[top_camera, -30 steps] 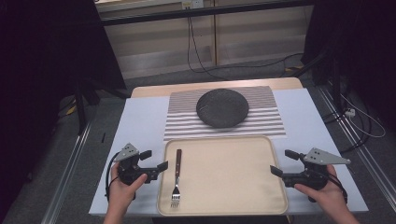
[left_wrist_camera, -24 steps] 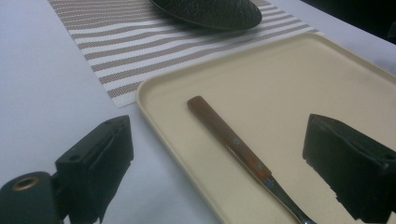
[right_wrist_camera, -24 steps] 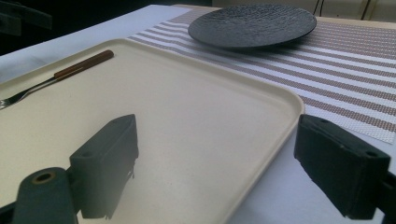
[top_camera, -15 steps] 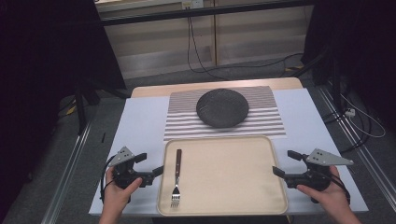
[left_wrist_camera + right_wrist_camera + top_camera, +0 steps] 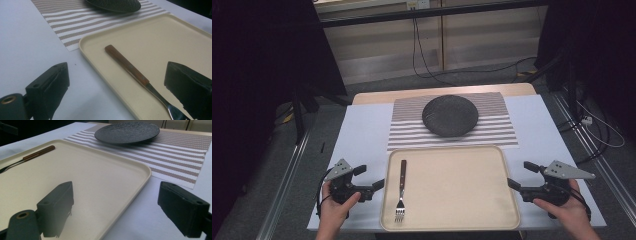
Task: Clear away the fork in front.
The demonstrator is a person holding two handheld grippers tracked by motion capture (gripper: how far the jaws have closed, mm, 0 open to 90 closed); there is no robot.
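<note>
Cream plastic tray (image 5: 452,190), rectangular with rounded corners and a raised rim, near edge of white desk (image 5: 362,135); near rim cut off at the bottom of the high view. Fork (image 5: 401,190) inside the tray along its left side: brown wooden handle pointing away from the person, steel neck and tines toward the near rim; tines cut off in the left gripper view, far end dim in the right gripper view. Striped woven placemat (image 5: 502,127), brown and white, beyond the tray. Dark round plate (image 5: 450,115), textured surface, on the placemat; partly cropped at the top of the left gripper view. Left tool (image 5: 371,179) beside the tray's left rim, jaws wide apart, nothing between them. Right tool (image 5: 521,175) at the tray's right rim, jaws likewise wide and empty. Surroundings beyond the desk dark, hard to make out.
</note>
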